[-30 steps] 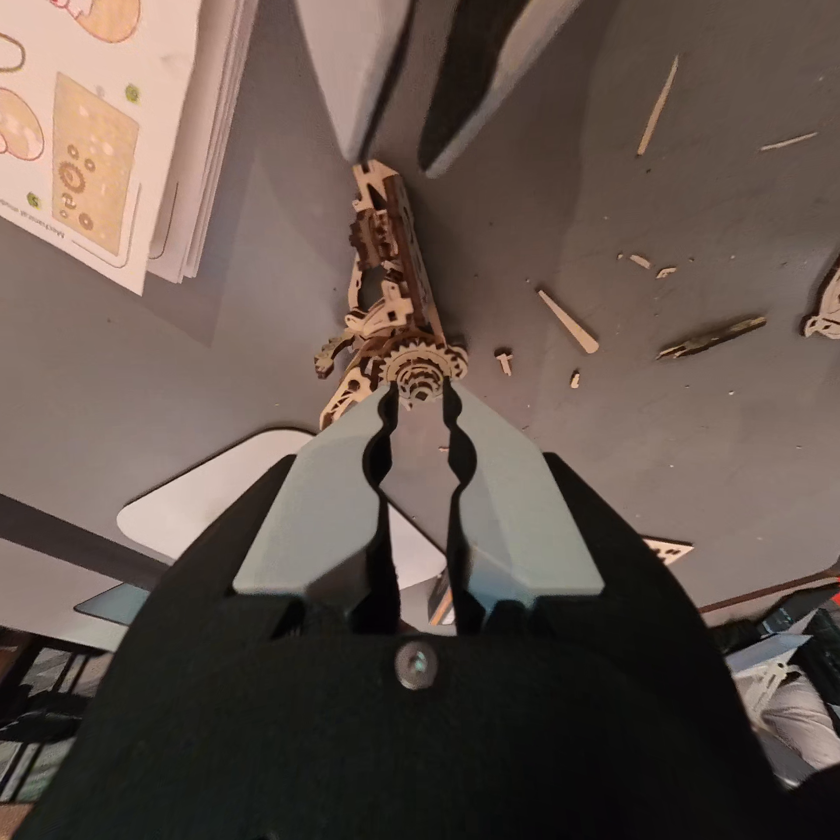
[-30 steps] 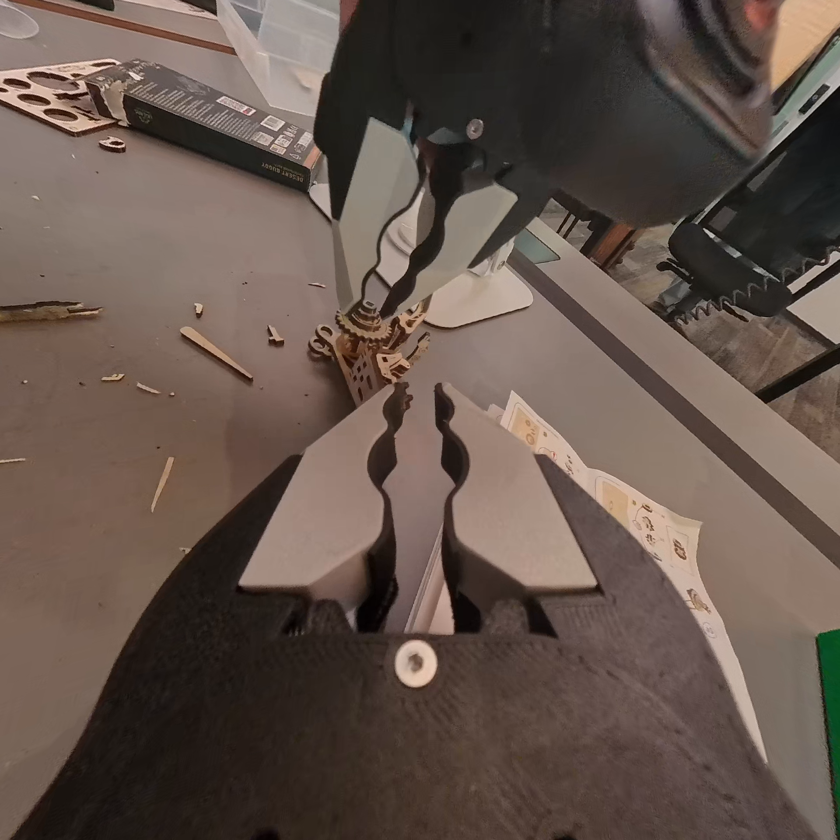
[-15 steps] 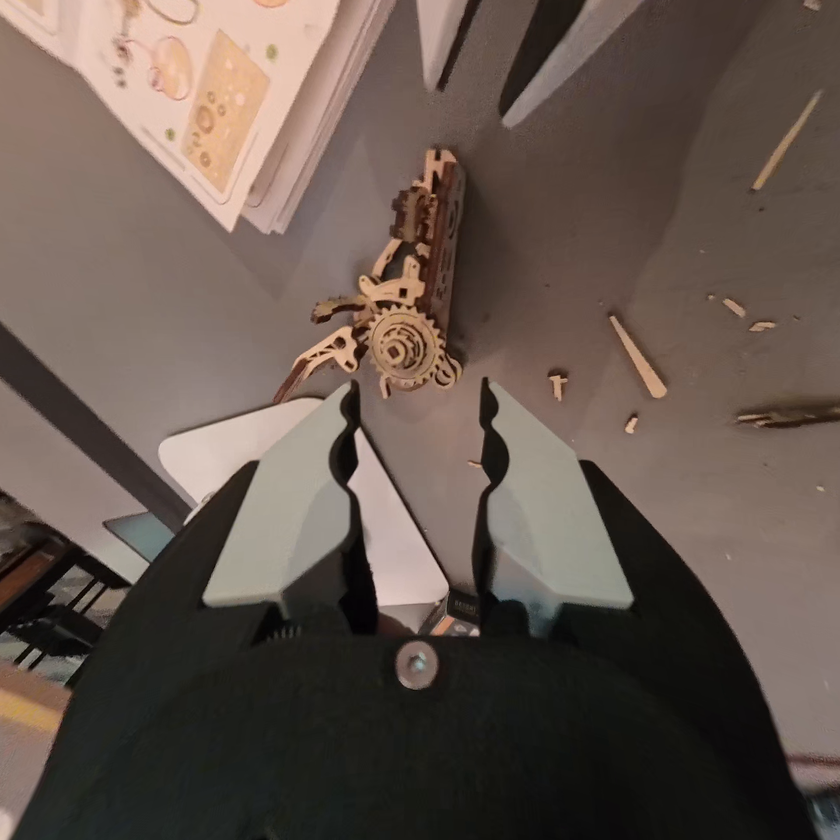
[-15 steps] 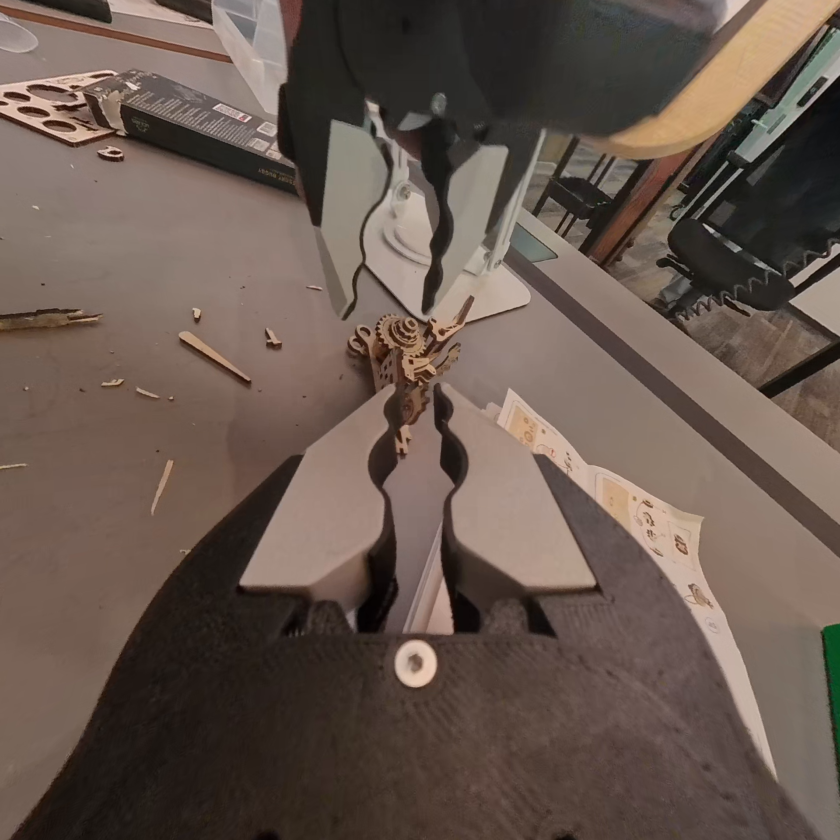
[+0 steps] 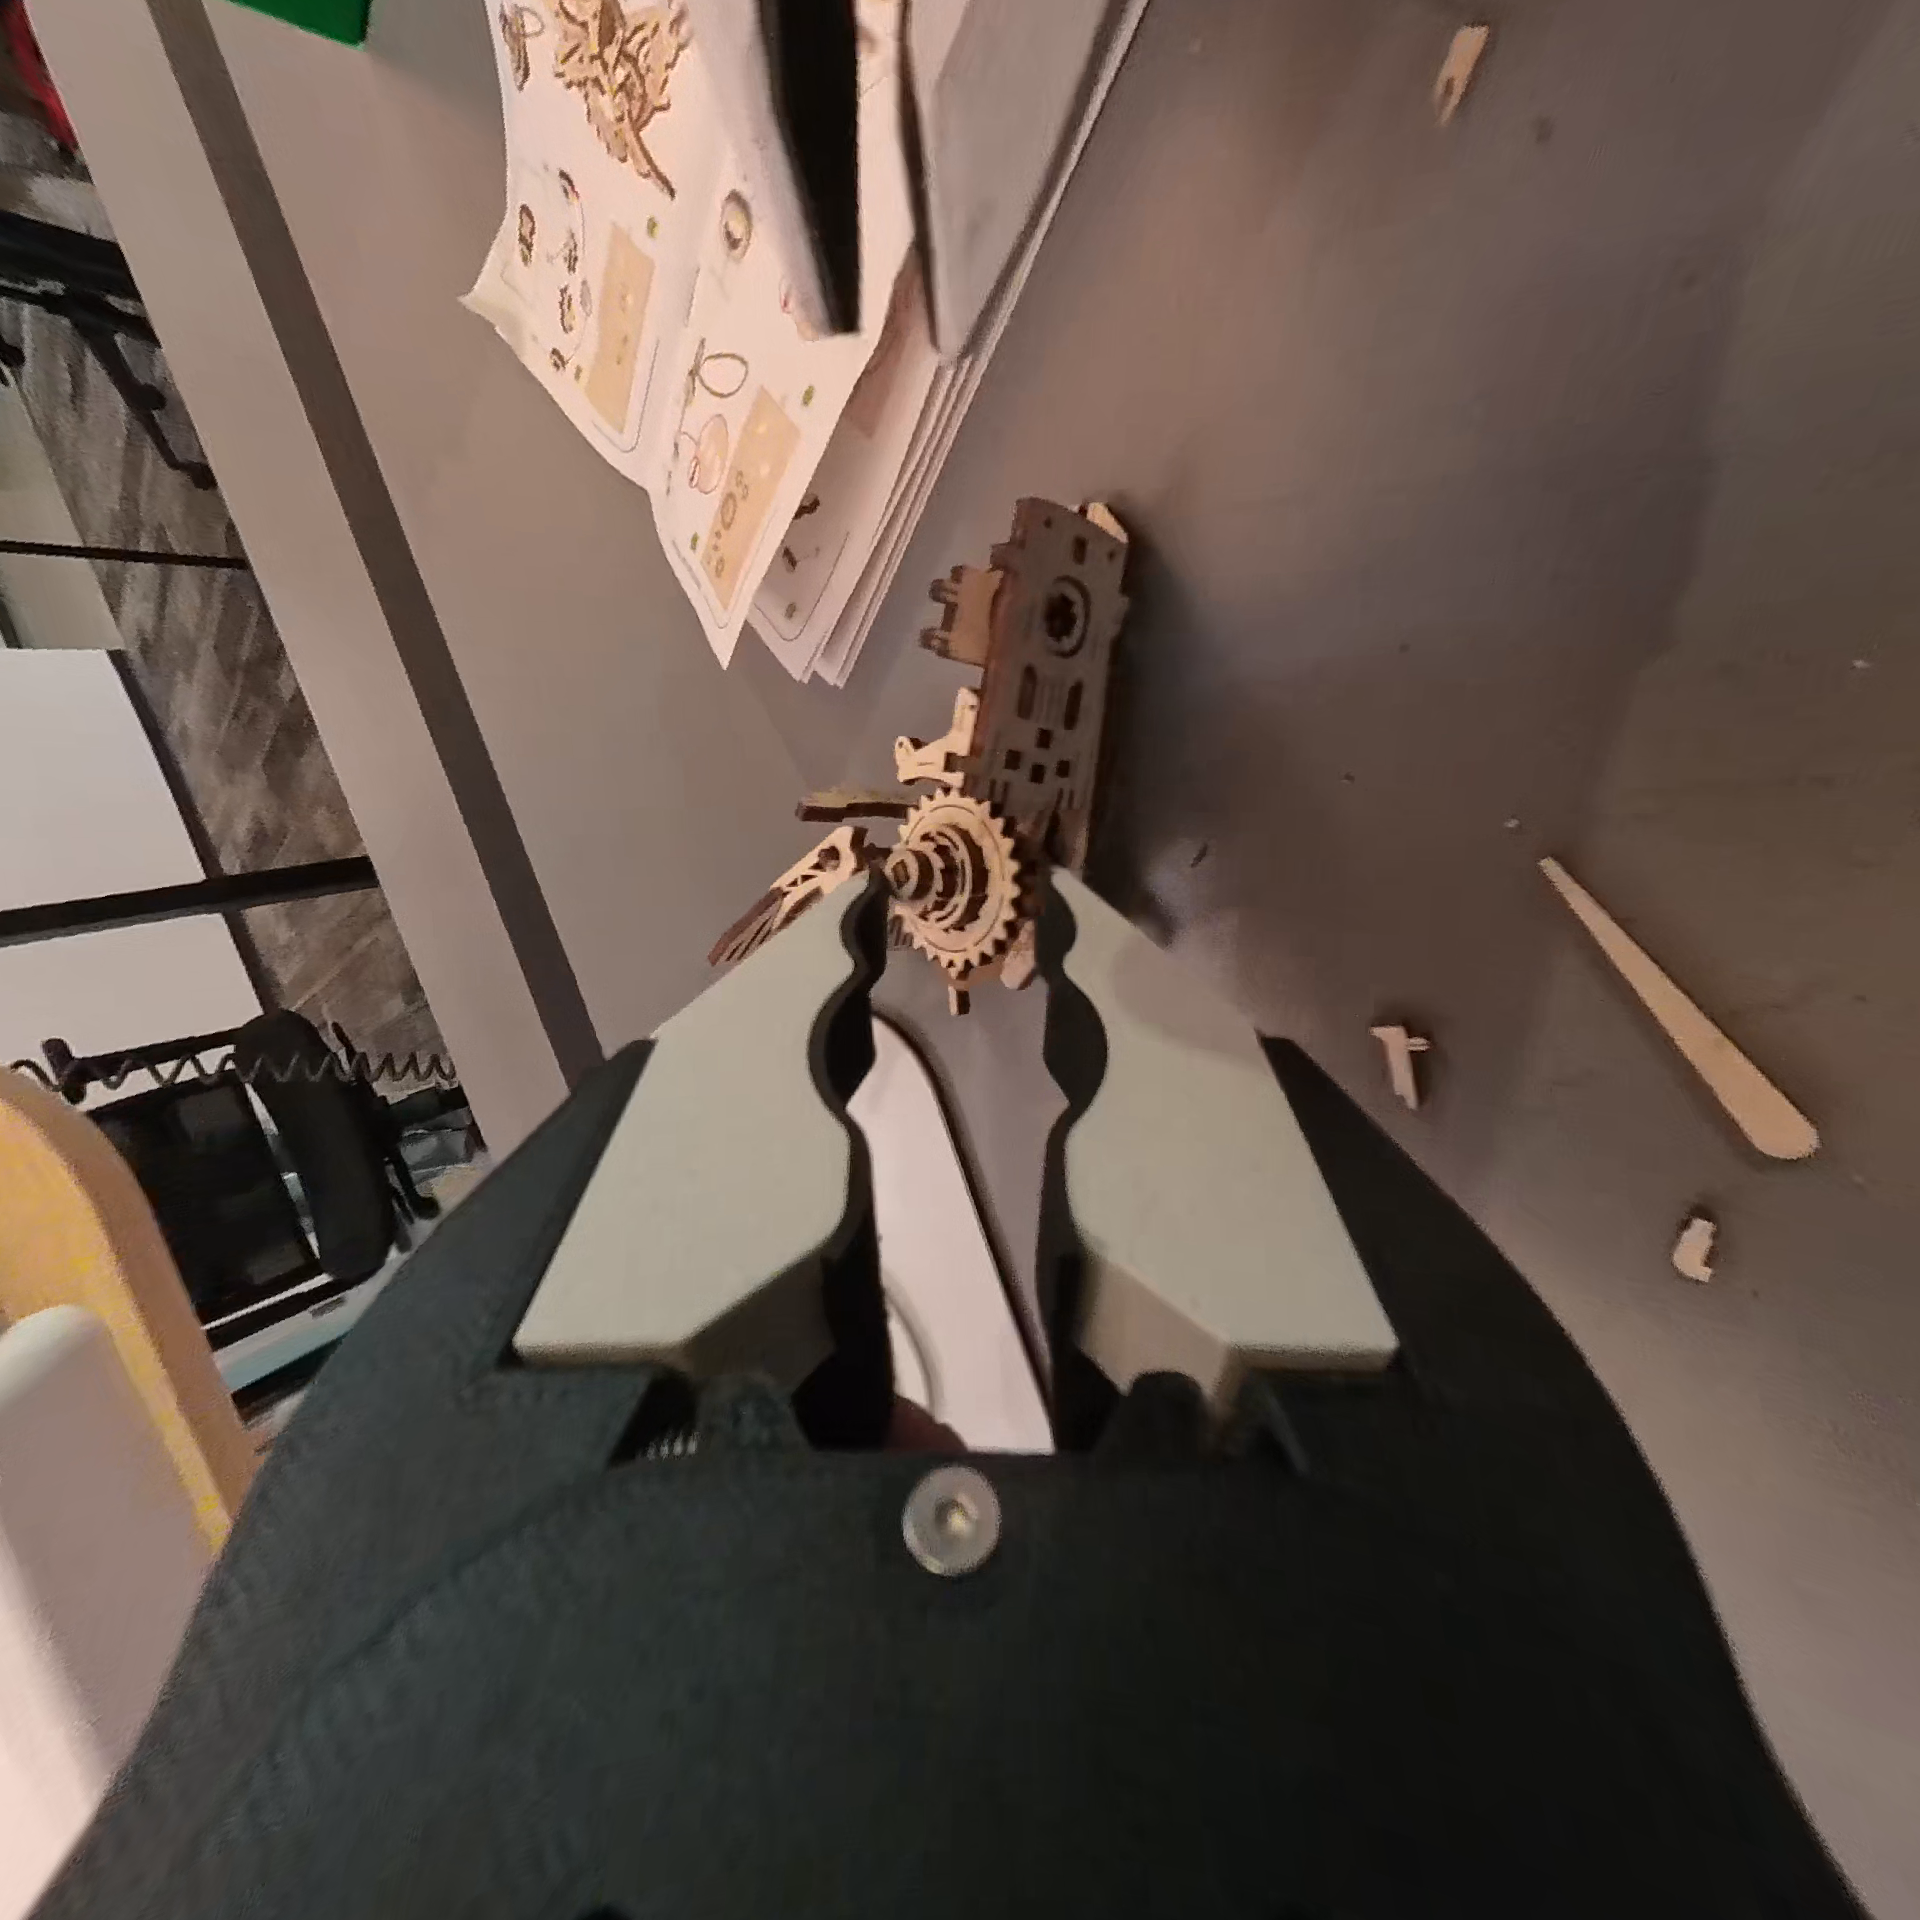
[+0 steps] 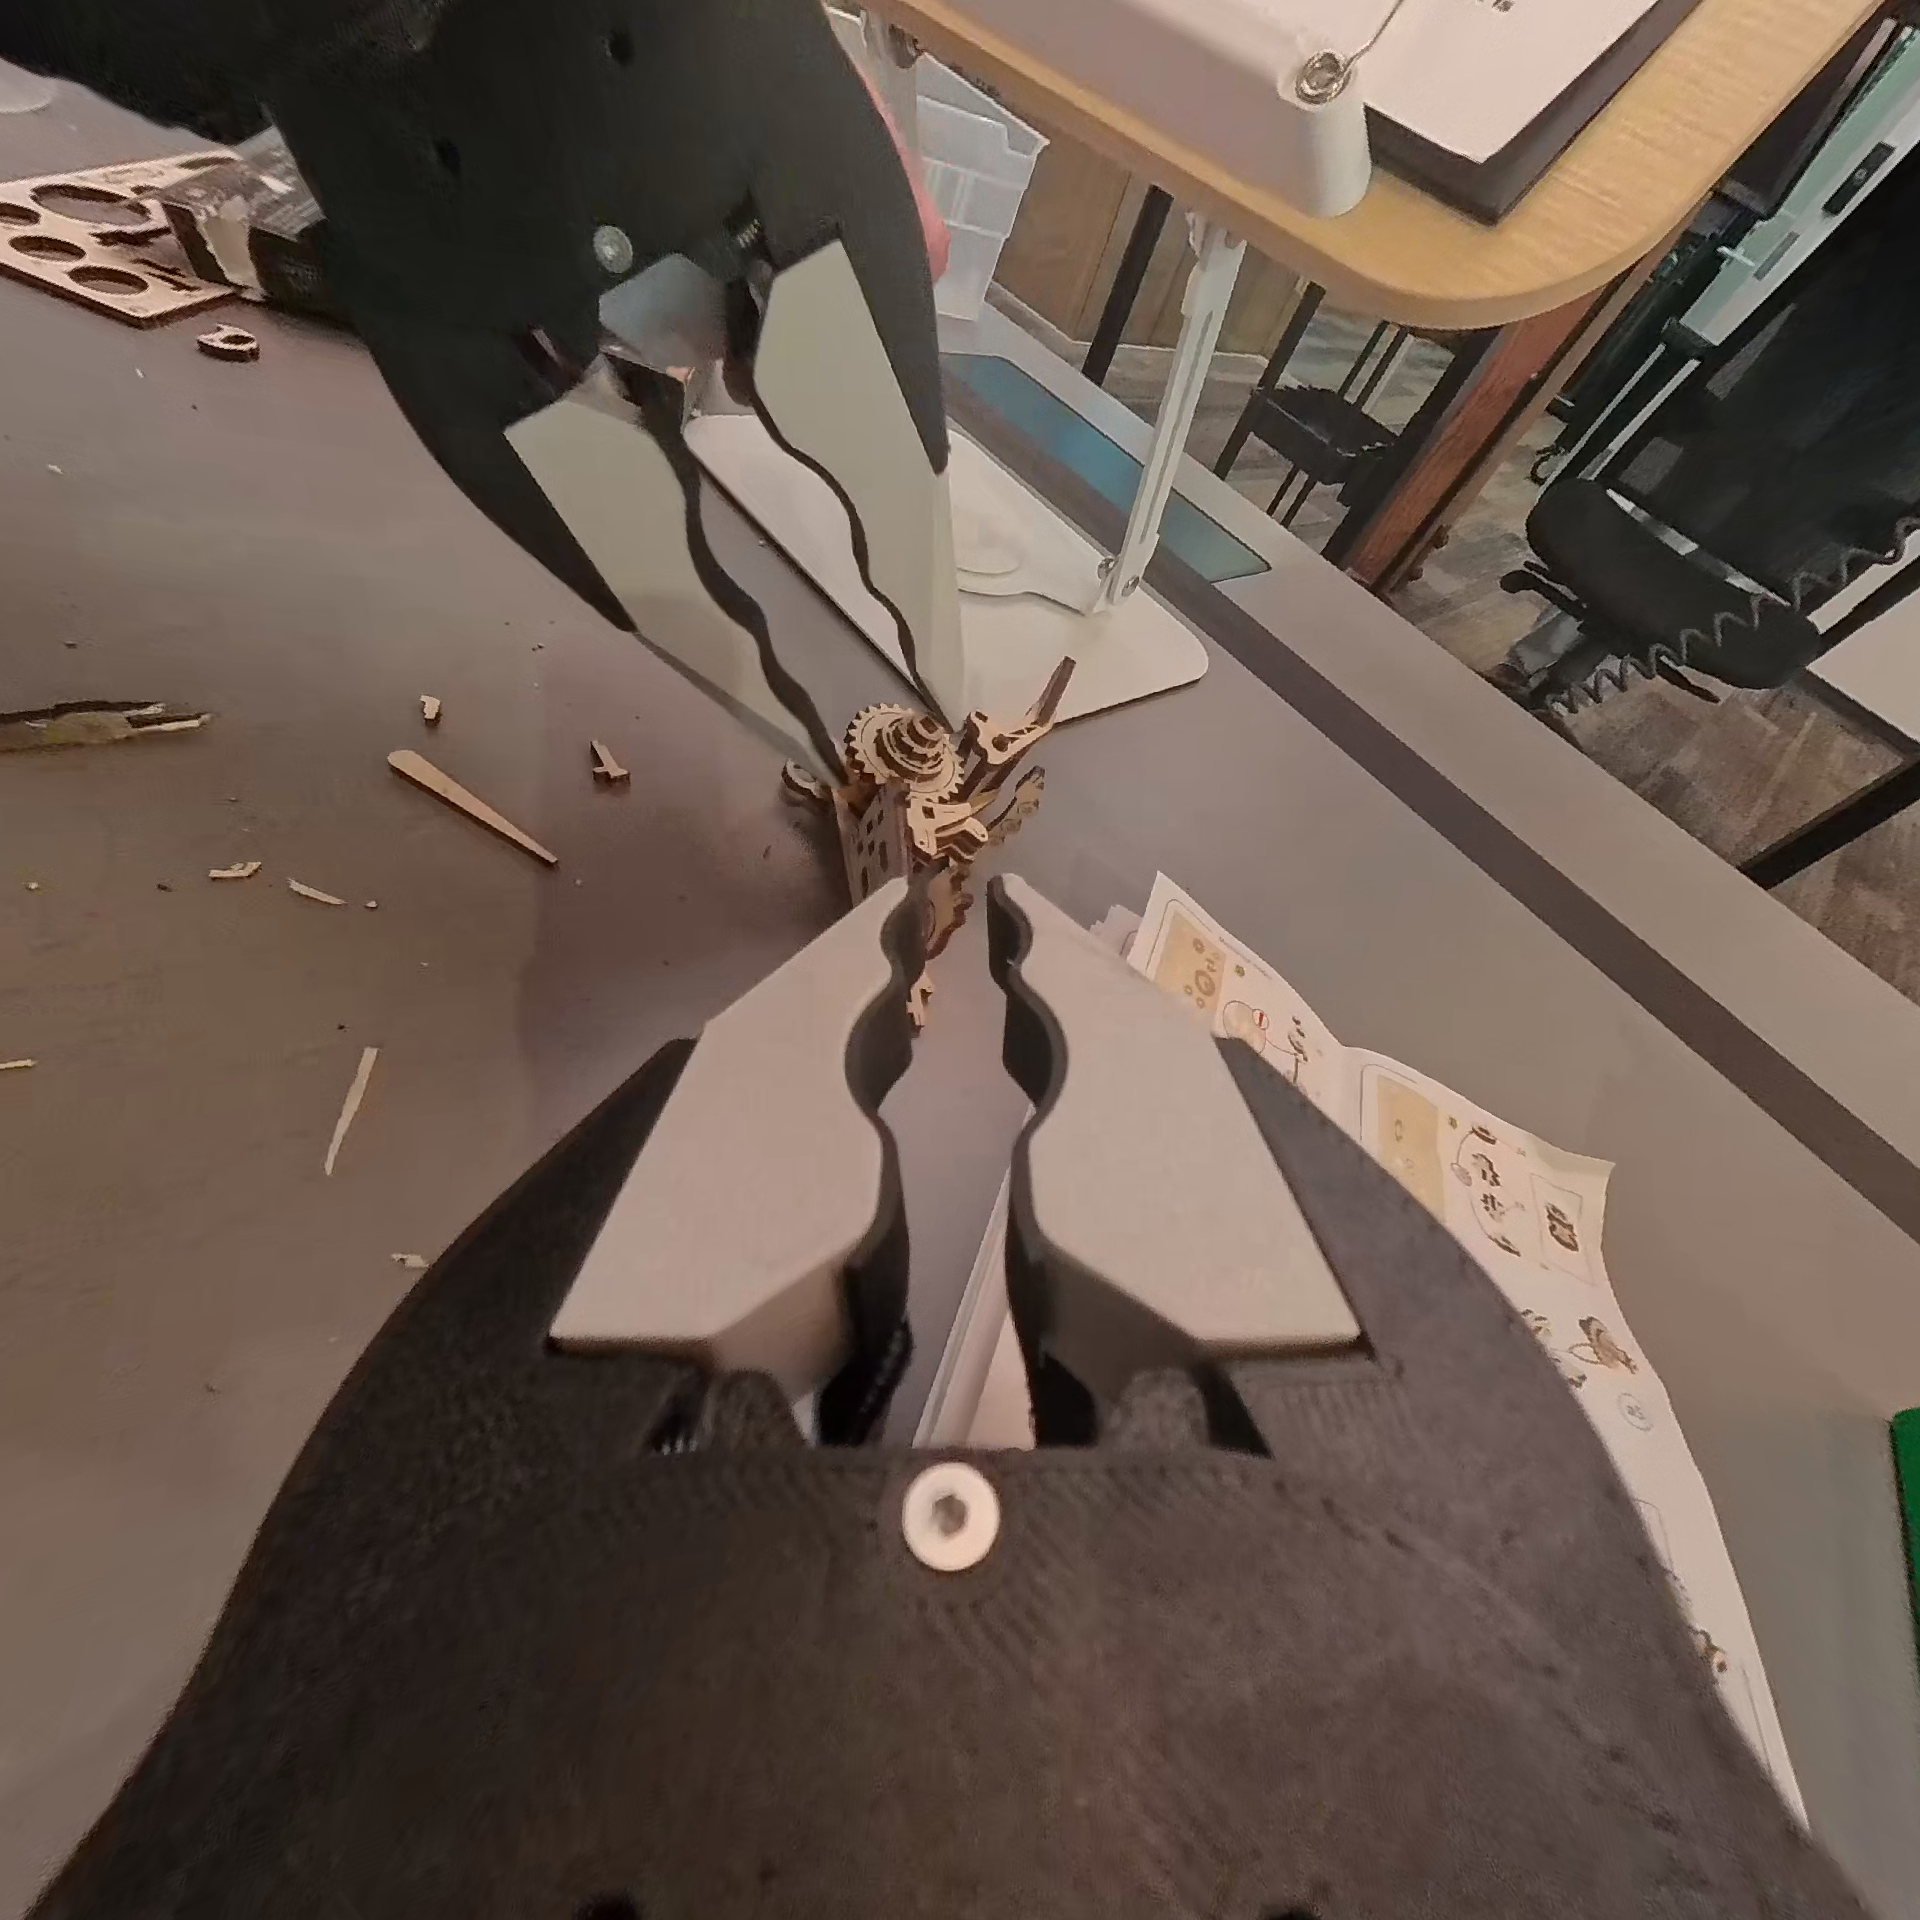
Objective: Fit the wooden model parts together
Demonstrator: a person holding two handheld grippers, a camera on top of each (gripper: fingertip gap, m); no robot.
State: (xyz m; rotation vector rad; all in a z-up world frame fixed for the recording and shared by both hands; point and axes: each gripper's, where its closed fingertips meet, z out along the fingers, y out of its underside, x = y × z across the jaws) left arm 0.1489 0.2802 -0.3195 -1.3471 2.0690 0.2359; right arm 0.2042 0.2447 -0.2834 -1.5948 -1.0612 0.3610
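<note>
Narrowing again after standing wide apart half a second ago, the left gripper point(image 5: 961, 894) now has its two fingertips on either side of the gear wheel of the wooden model point(image 5: 1023, 748), one tip at the hub and the other at the toothed rim, closed on that end. A second ago it pinched the same gear more tightly. The right gripper point(image 6: 951, 899) holds the opposite end of the model point(image 6: 914, 800) as before, its fingers nearly together with a thin wooden part between them, though one pad shows a sliver of space beside the wood. The model stands just above the grey table point(image 6: 260, 987), between the two grippers. One model, two grippers, one instruction booklet point(image 6: 1382, 1122), one long tapered wooden sliver point(image 6: 468, 805) and several small offcuts lie in view; one punched-out wooden sheet point(image 6: 94, 260) sits at the far edge.
</note>
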